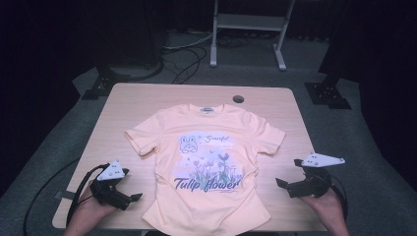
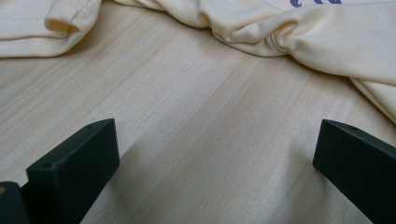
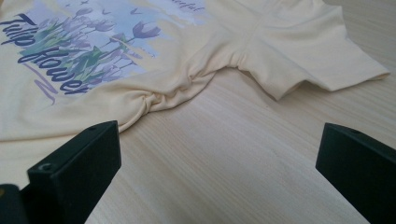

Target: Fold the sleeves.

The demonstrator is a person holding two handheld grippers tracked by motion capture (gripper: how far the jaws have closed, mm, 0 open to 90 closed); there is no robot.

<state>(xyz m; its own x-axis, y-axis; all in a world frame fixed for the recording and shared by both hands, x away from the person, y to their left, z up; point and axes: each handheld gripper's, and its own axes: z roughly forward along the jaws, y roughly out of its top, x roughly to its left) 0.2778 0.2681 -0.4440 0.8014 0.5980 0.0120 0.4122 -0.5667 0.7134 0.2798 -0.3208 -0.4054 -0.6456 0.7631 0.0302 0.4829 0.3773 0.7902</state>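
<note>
A pale yellow T-shirt [image 1: 206, 162] lies face up in the middle of the wooden table [image 1: 128, 103], collar at the far side, with a rabbit and tulip print and the words "Tulip flower". Its sides are bunched at the waist [image 2: 261, 37] [image 3: 159, 98]. My left gripper [image 1: 129, 199] rests on the table left of the shirt's hem, jaws open over bare wood [image 2: 210, 154]. My right gripper [image 1: 284, 186] sits right of the hem, open as well, with nothing between its jaws [image 3: 219, 168]. A short sleeve [image 3: 317, 60] lies ahead of the right gripper.
A small round hole [image 1: 238, 99] sits near the table's far edge. Beyond the table stand a white metal frame [image 1: 248, 29], cables on the grey floor [image 1: 187, 59] and black stand feet [image 1: 327, 93] at both sides.
</note>
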